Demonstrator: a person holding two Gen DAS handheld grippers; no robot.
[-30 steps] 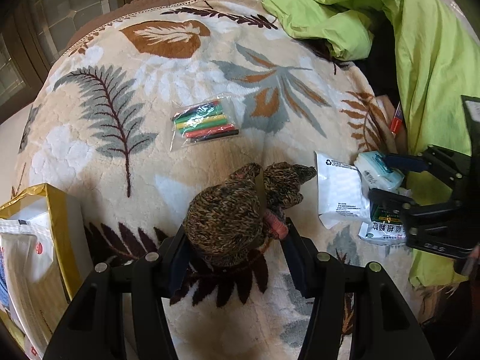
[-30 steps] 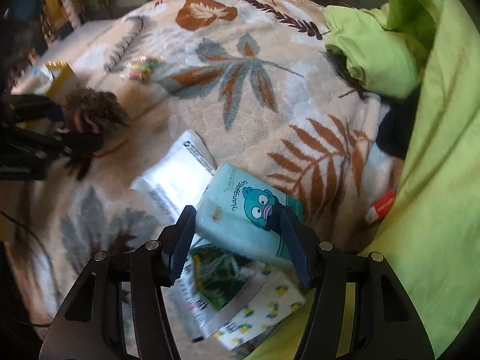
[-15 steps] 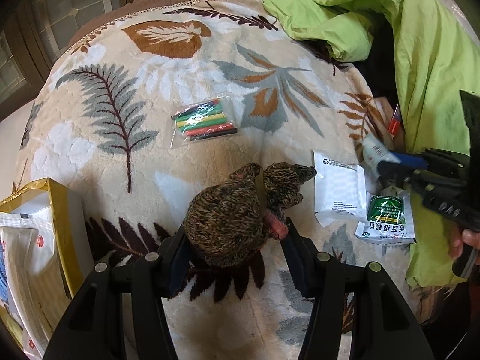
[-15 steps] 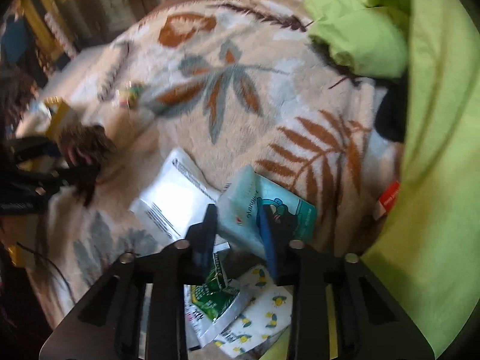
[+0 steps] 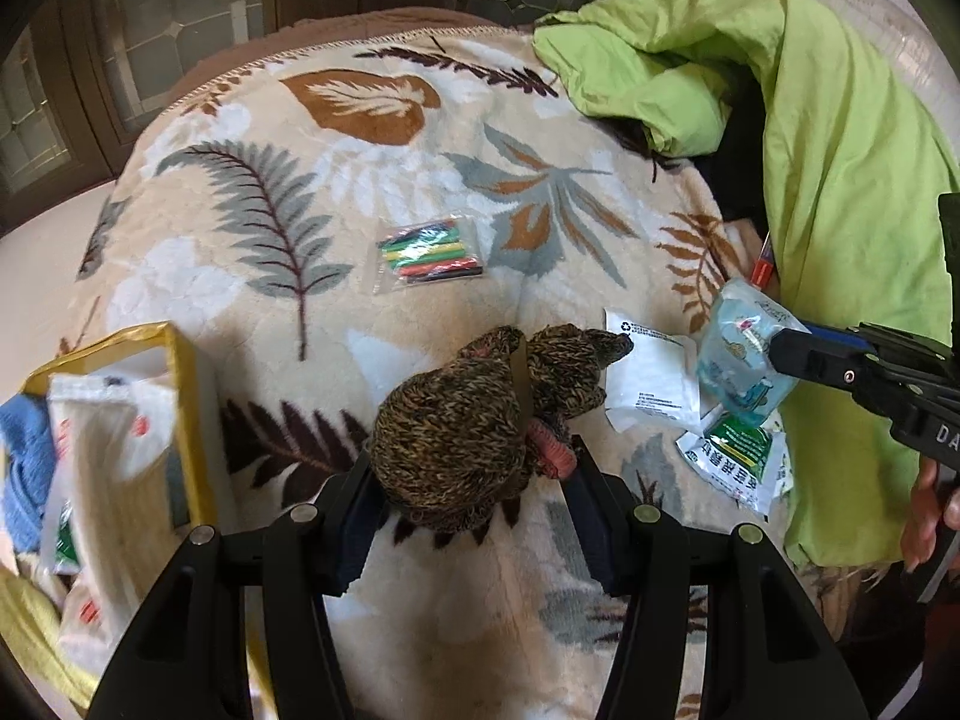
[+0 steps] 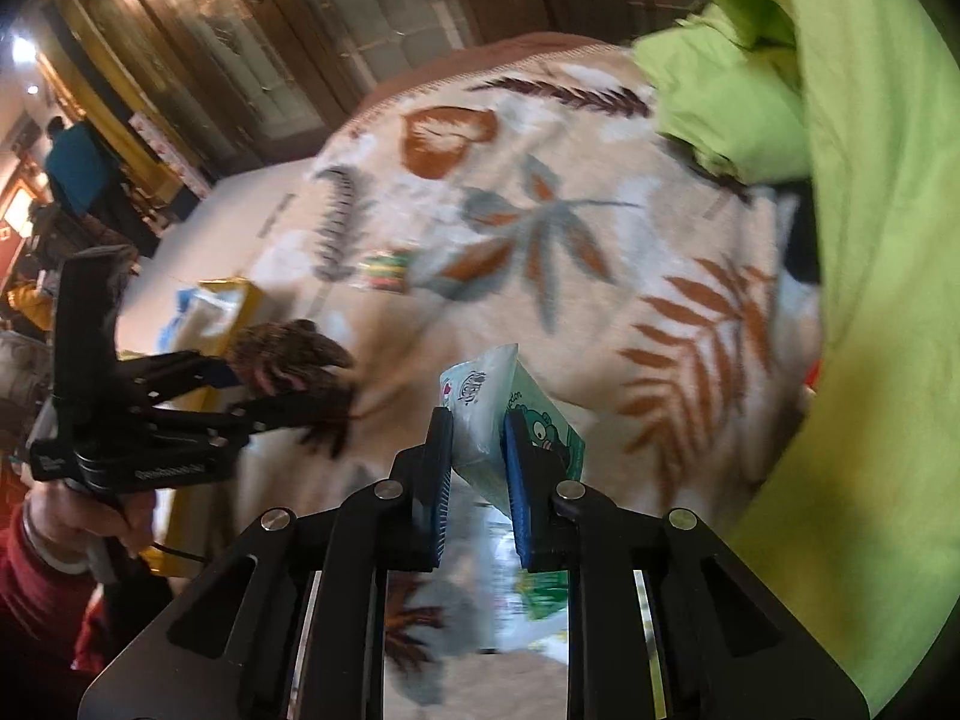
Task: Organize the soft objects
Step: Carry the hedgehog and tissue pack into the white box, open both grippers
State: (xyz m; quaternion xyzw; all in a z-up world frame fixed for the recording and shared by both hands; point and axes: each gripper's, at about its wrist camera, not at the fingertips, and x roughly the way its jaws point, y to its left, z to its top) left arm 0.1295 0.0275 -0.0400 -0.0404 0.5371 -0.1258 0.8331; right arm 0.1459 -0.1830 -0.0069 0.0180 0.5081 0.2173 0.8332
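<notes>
A brown knitted bundle (image 5: pixel 444 432), with a pink trim, sits between the fingers of my left gripper (image 5: pixel 468 462), which is shut on it just above the leaf-patterned blanket (image 5: pixel 288 192). The right wrist view shows that same left gripper (image 6: pixel 270 384) at the left, carrying the knit bundle (image 6: pixel 288 348). My right gripper (image 6: pixel 477 426) has its jaws closing on a pale blue tissue pack (image 6: pixel 480 384) with a green cartoon figure. Its blue pads press the pack's sides, and the pack hangs clear of the blanket. From the left wrist, the pack (image 5: pixel 735 342) juts from the right gripper (image 5: pixel 780 348).
A yellow box (image 5: pixel 180 396) holding white bags stands at the left. A clear packet of coloured sticks (image 5: pixel 429 258), a white sachet (image 5: pixel 651 378) and a green-and-white sachet (image 5: pixel 738 456) lie on the blanket. Lime green cloth (image 5: pixel 840 120) is heaped along the right.
The right gripper's jaws closed onto the tissue pack, then lifted it off the sachets while rolling. The left gripper rose slightly with the knit bundle.
</notes>
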